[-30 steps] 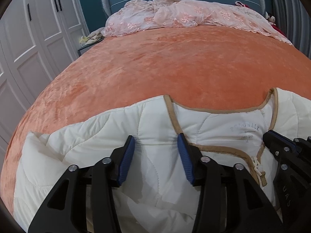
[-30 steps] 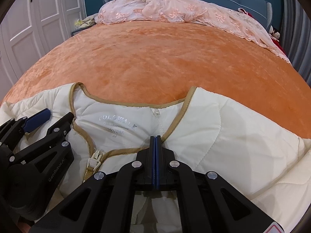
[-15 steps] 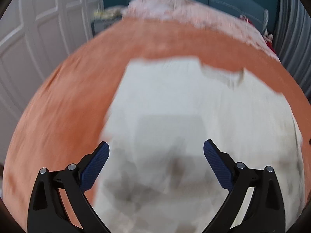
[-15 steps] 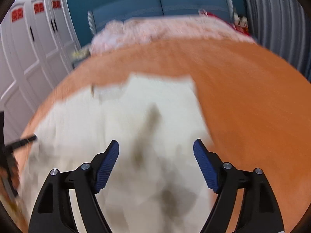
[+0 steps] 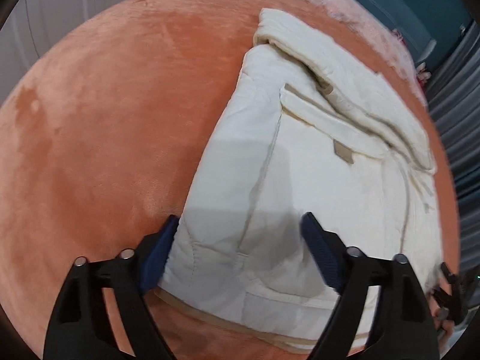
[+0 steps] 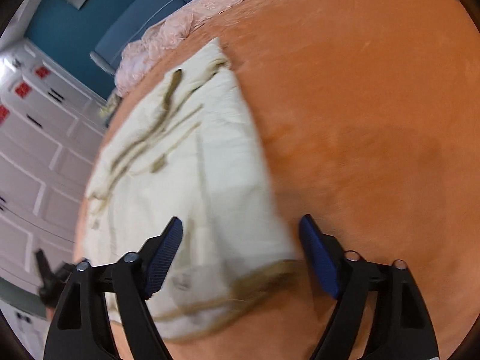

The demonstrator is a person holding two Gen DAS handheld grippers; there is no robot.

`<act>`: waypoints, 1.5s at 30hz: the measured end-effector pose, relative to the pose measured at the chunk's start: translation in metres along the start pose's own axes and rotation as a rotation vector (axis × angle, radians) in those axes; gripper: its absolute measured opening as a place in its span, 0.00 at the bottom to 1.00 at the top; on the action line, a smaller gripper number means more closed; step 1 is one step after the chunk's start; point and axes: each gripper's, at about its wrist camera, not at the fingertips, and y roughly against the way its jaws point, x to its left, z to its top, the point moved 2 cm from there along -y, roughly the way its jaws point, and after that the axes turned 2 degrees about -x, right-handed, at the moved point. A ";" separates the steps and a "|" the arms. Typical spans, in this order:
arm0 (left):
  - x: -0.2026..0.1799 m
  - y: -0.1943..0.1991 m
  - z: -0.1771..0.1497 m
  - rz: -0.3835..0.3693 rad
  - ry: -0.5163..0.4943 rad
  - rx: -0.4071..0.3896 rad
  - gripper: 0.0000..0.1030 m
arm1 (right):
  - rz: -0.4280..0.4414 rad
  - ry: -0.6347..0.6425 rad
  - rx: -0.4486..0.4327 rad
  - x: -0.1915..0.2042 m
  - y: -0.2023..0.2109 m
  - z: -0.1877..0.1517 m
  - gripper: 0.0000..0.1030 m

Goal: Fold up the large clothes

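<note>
Jacket was laid lengthwise on the bed, already narrowed, one sleeve folded in along its far side. The tan-trimmed edge was nearest both cameras.

Left gripper was held with fingers apart, straddling the near left corner; nothing was clamped. Right gripper was likewise spread wide over the near right corner, no cloth pinched. The right view was motion-blurred, so contact could not be confirmed.

Judged step: the near corners to be pinched for a fold toward the far end. Both corners should be taken through all layers, just inside the trim, and lifted level together so the padded layers aren't skewed. The plush cover is likely to drag.

Surface: orange plush bed cover, soft. Pink lace bedding was bunched at a blue headboard; white wardrobes stood to one side.
</note>
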 end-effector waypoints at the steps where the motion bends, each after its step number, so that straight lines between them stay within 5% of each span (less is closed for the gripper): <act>1: -0.002 0.001 0.001 -0.001 0.001 0.004 0.49 | 0.000 -0.001 0.020 0.005 -0.006 0.000 0.34; 2: -0.001 0.002 0.000 0.001 0.010 0.012 0.42 | -0.024 0.004 0.035 0.010 -0.010 -0.001 0.21; 4: 0.000 0.013 -0.001 -0.013 0.039 0.012 0.17 | -0.036 0.006 0.037 0.019 -0.005 -0.005 0.12; 7: 0.000 0.041 -0.005 -0.029 0.029 -0.020 0.11 | -0.008 0.042 0.001 0.033 0.019 -0.004 0.08; 12: -0.010 0.099 -0.023 -0.063 -0.035 -0.078 0.08 | 0.025 0.161 -0.011 0.049 0.078 -0.019 0.07; 22: 0.038 0.224 -0.175 -0.077 -0.114 0.019 0.08 | 0.032 0.247 0.174 0.011 0.232 -0.146 0.07; 25: 0.037 0.252 -0.192 -0.086 -0.103 0.017 0.08 | 0.041 0.239 0.157 0.014 0.265 -0.159 0.07; 29: 0.020 0.276 -0.163 -0.138 -0.108 -0.092 0.08 | 0.104 0.247 0.004 0.039 0.280 -0.119 0.07; 35: -0.012 0.262 -0.079 -0.107 -0.130 -0.259 0.08 | 0.167 0.225 -0.197 0.077 0.234 -0.023 0.07; 39: -0.032 0.221 -0.027 -0.025 -0.142 -0.278 0.09 | 0.147 0.156 -0.233 0.080 0.183 0.028 0.07; 45: -0.035 0.168 0.012 0.015 -0.077 -0.258 0.13 | 0.136 0.062 -0.255 0.069 0.142 0.048 0.17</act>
